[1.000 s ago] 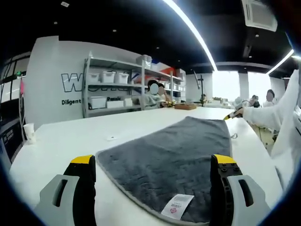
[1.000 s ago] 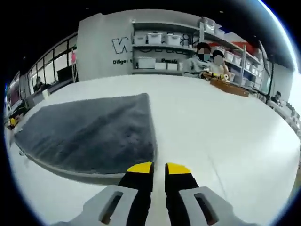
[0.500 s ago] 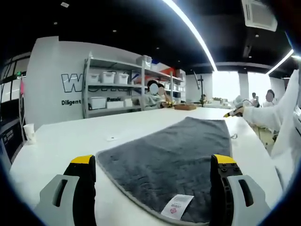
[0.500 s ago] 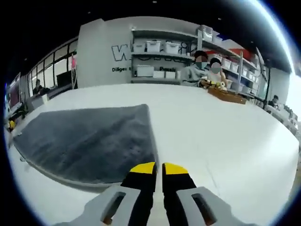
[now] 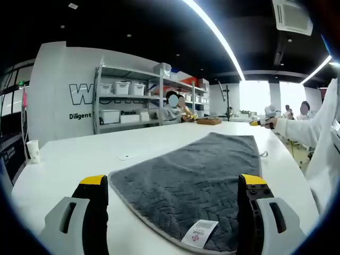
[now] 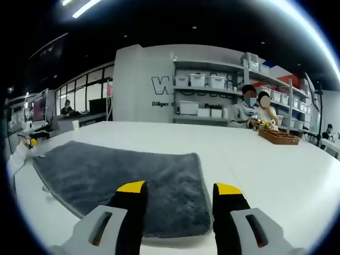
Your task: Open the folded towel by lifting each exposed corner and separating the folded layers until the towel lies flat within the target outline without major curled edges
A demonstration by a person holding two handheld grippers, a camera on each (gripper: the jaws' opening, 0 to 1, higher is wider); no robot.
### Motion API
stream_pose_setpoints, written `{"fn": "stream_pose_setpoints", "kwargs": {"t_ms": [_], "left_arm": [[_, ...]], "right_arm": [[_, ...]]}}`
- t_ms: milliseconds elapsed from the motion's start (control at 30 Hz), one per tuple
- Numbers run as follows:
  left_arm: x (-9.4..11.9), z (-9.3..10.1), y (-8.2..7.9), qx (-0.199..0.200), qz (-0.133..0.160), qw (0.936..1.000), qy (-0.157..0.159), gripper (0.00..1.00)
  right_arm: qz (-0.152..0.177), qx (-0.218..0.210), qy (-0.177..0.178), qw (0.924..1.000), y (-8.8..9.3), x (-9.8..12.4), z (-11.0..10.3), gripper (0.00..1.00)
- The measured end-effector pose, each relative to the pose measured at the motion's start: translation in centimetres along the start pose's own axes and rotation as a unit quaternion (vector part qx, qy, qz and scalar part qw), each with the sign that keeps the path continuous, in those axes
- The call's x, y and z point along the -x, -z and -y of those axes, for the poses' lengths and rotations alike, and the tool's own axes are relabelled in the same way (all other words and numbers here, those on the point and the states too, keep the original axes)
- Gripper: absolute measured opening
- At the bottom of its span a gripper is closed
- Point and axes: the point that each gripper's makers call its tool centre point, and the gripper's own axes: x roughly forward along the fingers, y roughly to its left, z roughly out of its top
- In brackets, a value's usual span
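Lying across the middle of both views, the grey towel rests on the white table, spread out and mostly flat, with a textured pile and a pale stitched border. In the left gripper view a white care label sits on its near edge at lower centre, and the far end reaches toward centre right. In the right gripper view the towel fills the lower left and centre, one corner at centre and its near edge just above the jaws.

No target outline can be made out on the table, so whether the towel sits inside it cannot be told, nor whether a fold layer is left.

The left gripper has its yellow-tipped jaws set wide, empty, straddling the labelled edge at the bottom of its view. The right gripper is also spread apart and holds nothing, its tips over the near edge at lower centre.

The main risk, as I judge it, is a pinch that takes too much cloth: closing on the full thickness would drag the whole towel across the smooth table instead of parting layers. A lift at one edge alone could also curl or flip the border.

Beyond the table stand shelves with white bins in the upper centre, and a paper cup at the left edge.
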Motion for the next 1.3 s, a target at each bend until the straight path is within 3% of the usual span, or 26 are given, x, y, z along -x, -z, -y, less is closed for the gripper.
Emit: {"fn": "stream_pose_setpoints", "kwargs": {"t_ms": [200,500,767,867,967,1200,1300], "left_arm": [[0.0,0.1,0.0,0.000,0.001,1.0000,0.000,1.00],[0.0,0.1,-0.1,0.000,0.001,1.0000,0.002,1.00],[0.0,-0.1,-0.1,0.000,0.002,1.0000,0.002,1.00],[0.0,-0.1,-0.1,0.000,0.002,1.0000,0.002,1.00],[0.1,0.0,-0.1,0.000,0.002,1.0000,0.002,1.00],[0.1,-0.1,-0.2,0.000,0.002,1.0000,0.002,1.00],[0.0,0.0,-0.2,0.000,0.002,1.0000,0.002,1.00]], "right_arm": [[0.029,0.028,-0.038,0.9984,-2.1,0.1,-2.3,0.70],[0.035,0.051,-0.073,0.9954,-2.7,-0.3,-4.6,0.99],[0.031,0.060,-0.089,0.9938,-2.8,-0.3,-5.4,0.99],[0.006,0.063,-0.064,0.9959,-1.8,-0.6,-4.1,0.99],[-0.035,0.059,-0.012,0.9976,0.2,-0.6,-1.8,0.98],[-0.064,-0.029,0.064,0.9955,3.1,-0.1,2.8,0.75],[-0.093,-0.021,0.088,0.9916,4.8,-0.3,4.5,0.75]]}}
